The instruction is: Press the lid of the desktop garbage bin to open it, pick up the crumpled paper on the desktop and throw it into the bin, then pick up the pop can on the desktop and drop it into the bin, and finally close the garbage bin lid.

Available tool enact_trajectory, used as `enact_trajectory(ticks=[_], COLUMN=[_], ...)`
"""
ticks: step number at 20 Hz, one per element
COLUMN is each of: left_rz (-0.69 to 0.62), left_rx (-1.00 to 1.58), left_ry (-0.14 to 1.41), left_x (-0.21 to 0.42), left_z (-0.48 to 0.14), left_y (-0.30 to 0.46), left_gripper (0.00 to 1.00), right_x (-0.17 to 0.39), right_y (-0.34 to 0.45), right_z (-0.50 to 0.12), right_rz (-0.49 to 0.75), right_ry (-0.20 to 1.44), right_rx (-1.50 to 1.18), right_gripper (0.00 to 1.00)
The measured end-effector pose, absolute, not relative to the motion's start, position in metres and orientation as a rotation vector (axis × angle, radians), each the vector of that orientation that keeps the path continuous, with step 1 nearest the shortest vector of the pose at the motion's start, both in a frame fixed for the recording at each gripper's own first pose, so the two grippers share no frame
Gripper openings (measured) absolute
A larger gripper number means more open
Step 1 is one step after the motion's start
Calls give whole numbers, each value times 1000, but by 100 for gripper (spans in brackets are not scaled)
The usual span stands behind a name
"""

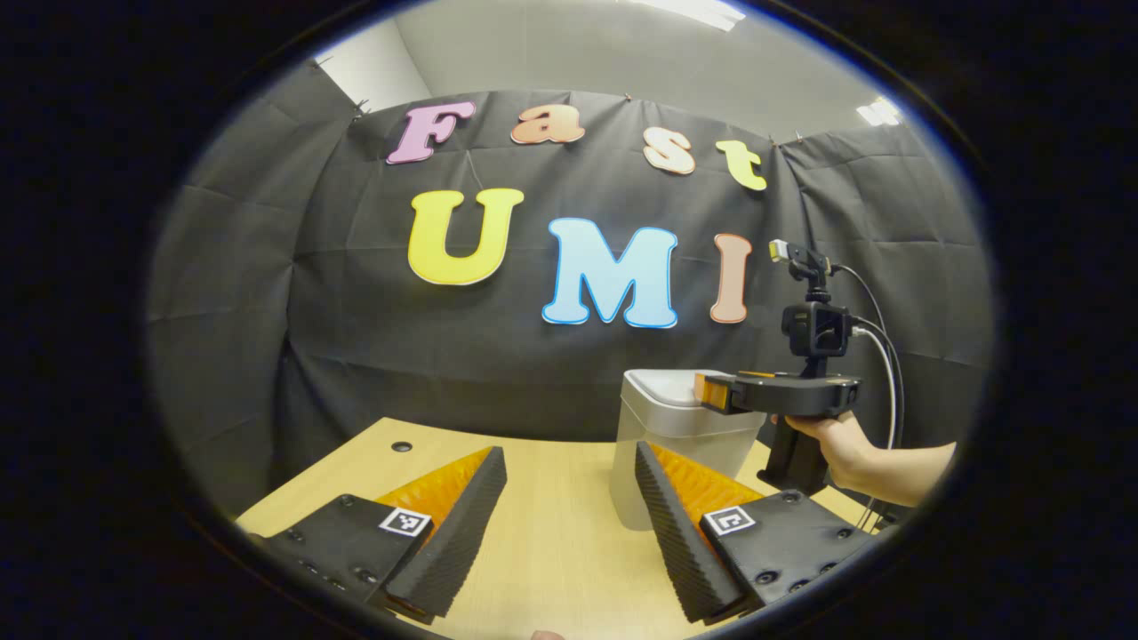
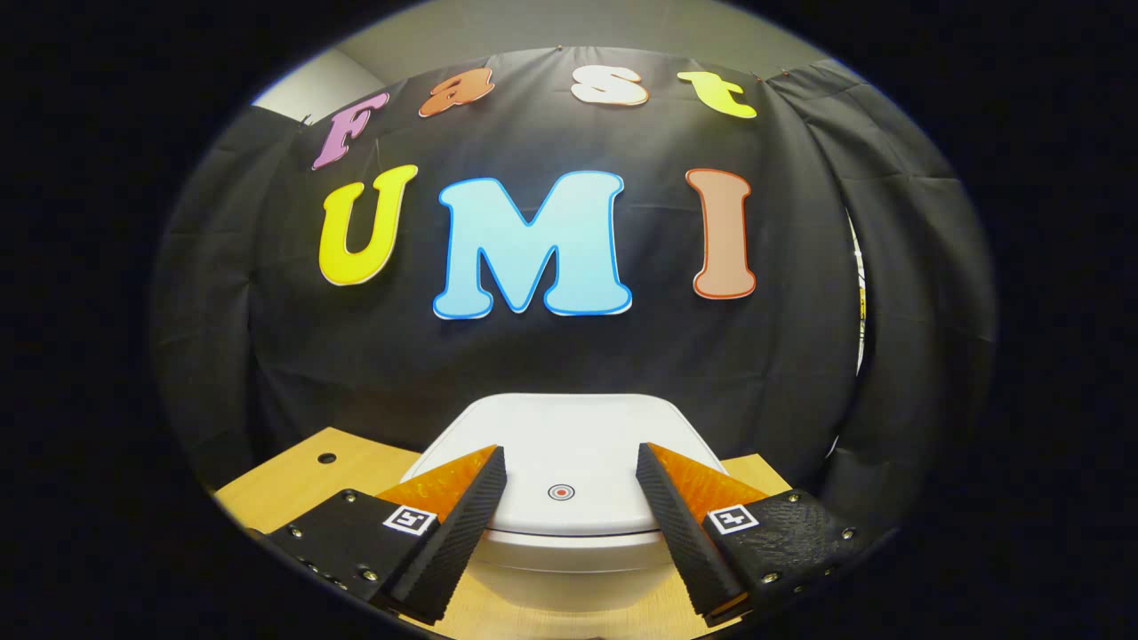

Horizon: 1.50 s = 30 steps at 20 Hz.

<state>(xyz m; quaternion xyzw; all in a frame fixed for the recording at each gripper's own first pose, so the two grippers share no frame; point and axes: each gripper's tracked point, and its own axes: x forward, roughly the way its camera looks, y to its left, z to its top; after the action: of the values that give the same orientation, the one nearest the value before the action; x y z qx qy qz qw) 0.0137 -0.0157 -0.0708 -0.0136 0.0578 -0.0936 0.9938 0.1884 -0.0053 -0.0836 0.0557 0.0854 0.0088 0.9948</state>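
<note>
Now I get ready to press the bin lid [image 2: 569, 444] open.
Both claws, right claw [image 2: 569, 498] and left claw [image 1: 569, 507], are open and hold nothing; next I push down on the lid's red dot [image 2: 561, 492].

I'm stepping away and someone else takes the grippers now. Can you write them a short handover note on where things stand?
Left gripper: open, holding nothing, low over the desk, with the bin just ahead to its right.
Right gripper: open, holding nothing, above the bin's lid; the round press mark sits between its fingers. Whether it touches the lid I cannot tell. The left gripper view shows it held by a hand at the bin's top.
Done: nothing yet; the lid is shut.
Left: press the lid open, throw in the paper, then the can, then close the lid.
</note>
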Motion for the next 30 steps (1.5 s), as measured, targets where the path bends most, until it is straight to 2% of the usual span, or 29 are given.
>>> enact_trajectory(ticks=[12, 15, 16, 22, 25, 30], left_rz=[-130, -121, -118, -94, -69, -26], left_rx=[-16, -10, -11, -36, -24, 11], left_ry=[130, 119, 116, 111, 112, 104], left_x=[26, 28, 28, 20, 12, -4], left_z=[-75, -69, -68, -61, -59, -51], left_y=[-18, -19, -19, -21, -18, -10], left_gripper=[94, 97, 94, 94, 96, 96], right_x=[188, 189, 189, 189, 183, 136], right_y=[-4, -4, -3, -5, -5, -4], right_z=[-98, -96, -96, -89, -90, -80], right_rz=[23, 12, 13, 4, 16, 77], right_ry=[114, 77, 75, 68, 138, 193], right_rx=[134, 124, 121, 142, 140, 165], right_gripper=[98, 98, 96, 96, 96, 95])
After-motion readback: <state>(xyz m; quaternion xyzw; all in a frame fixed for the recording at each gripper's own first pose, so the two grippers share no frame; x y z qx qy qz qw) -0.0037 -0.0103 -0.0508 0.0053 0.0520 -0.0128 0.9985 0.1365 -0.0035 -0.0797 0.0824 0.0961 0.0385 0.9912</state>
